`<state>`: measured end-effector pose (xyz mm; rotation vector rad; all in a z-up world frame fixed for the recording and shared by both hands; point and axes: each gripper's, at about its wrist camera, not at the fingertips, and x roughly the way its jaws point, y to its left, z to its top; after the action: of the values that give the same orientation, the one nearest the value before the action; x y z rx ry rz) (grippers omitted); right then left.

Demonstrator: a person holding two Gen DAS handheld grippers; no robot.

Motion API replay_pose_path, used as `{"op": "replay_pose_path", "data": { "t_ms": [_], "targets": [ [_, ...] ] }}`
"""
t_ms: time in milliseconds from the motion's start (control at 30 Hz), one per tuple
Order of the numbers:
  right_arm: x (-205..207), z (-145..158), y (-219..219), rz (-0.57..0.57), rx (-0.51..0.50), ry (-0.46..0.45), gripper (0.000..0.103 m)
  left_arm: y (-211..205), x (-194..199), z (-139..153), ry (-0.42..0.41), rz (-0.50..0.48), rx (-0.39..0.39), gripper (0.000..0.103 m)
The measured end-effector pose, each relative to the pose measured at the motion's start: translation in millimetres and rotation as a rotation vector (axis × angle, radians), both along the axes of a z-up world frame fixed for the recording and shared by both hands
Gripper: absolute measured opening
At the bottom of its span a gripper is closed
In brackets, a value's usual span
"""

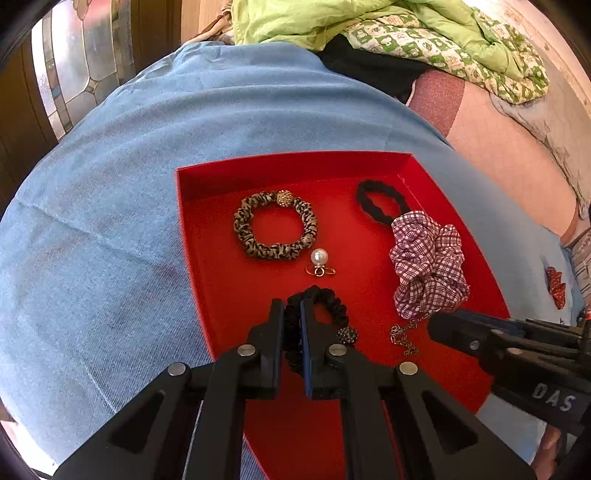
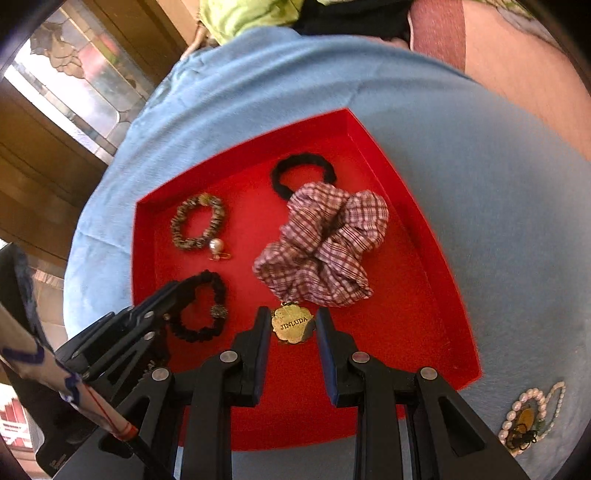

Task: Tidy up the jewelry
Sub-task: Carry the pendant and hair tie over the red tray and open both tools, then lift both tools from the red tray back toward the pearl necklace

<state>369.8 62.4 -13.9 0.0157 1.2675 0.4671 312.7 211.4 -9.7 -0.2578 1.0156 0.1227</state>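
Note:
A red tray lies on a blue cloth. In it are a leopard-print scrunchie, a pearl earring, a plain black hair tie, a plaid scrunchie, and a gold pendant marked JINLUDA with its chain. My left gripper is shut on a black beaded scrunchie resting in the tray. My right gripper is open, its fingers on either side of the pendant.
A pearl necklace with dark pieces lies on the blue cloth right of the tray. A small red ornament lies on the cloth at far right. Green bedding is piled behind. A glass door panel stands at the left.

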Motion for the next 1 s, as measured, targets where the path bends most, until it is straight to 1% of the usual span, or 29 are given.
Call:
{"op": "replay_pose_path", "data": {
  "t_ms": [133, 267, 333, 367, 400, 433, 467, 500, 567, 633, 700, 800, 833, 900, 967, 1000],
  "targets": [
    [3, -7, 0, 0.002, -0.025, 0.016, 0.028, -4, 1, -2, -0.016, -0.009, 0.04, 0.007],
    [6, -10, 0, -0.001, -0.049, 0.02, 0.028, -3, 2, -1, -0.025, -0.011, 0.029, 0.01],
    [6, -11, -3, -0.004, -0.041, 0.028, 0.028, -2, 1, 1, -0.034, -0.012, 0.026, 0.017],
    [7, -10, -5, -0.008, -0.04, 0.027, 0.028, -1, 0, 3, -0.044, -0.011, 0.026, 0.022],
    [7, -9, -9, -0.012, -0.035, 0.024, 0.03, -1, -2, 5, -0.055, -0.006, 0.029, 0.032],
    [7, -8, -8, -0.015, -0.03, 0.021, 0.034, -1, -4, 8, -0.068, 0.002, 0.033, 0.038],
    [7, -5, -11, -0.015, -0.023, 0.018, 0.036, -1, -5, 10, -0.079, 0.005, 0.034, 0.041],
    [6, -2, -13, -0.015, -0.018, 0.012, 0.037, 0, -7, 13, -0.088, 0.009, 0.037, 0.041],
    [4, 5, -17, -0.012, -0.006, -0.003, 0.037, 1, -10, 17, -0.105, 0.019, 0.042, 0.041],
    [-2, 15, -26, -0.011, 0.002, -0.023, 0.037, 2, -14, 22, -0.123, 0.03, 0.046, 0.045],
    [-10, 26, -35, -0.01, 0.028, -0.055, 0.037, 2, -20, 27, -0.148, 0.047, 0.056, 0.057],
    [-26, 43, -56, -0.014, 0.064, -0.098, 0.037, -3, -34, 40, -0.211, 0.062, 0.073, 0.067],
    [-34, 48, -61, -0.015, 0.084, -0.114, 0.037, -7, -41, 47, -0.239, 0.068, 0.089, 0.069],
    [-51, 58, -79, -0.024, 0.102, -0.15, 0.037, -15, -52, 56, -0.275, 0.075, 0.109, 0.08],
    [-69, 65, -101, -0.046, 0.127, -0.18, 0.037, -29, -67, 65, -0.311, 0.08, 0.141, 0.087],
    [-75, 68, -104, -0.064, 0.142, -0.192, 0.037, -36, -74, 68, -0.329, 0.079, 0.163, 0.089]
  ]
}}
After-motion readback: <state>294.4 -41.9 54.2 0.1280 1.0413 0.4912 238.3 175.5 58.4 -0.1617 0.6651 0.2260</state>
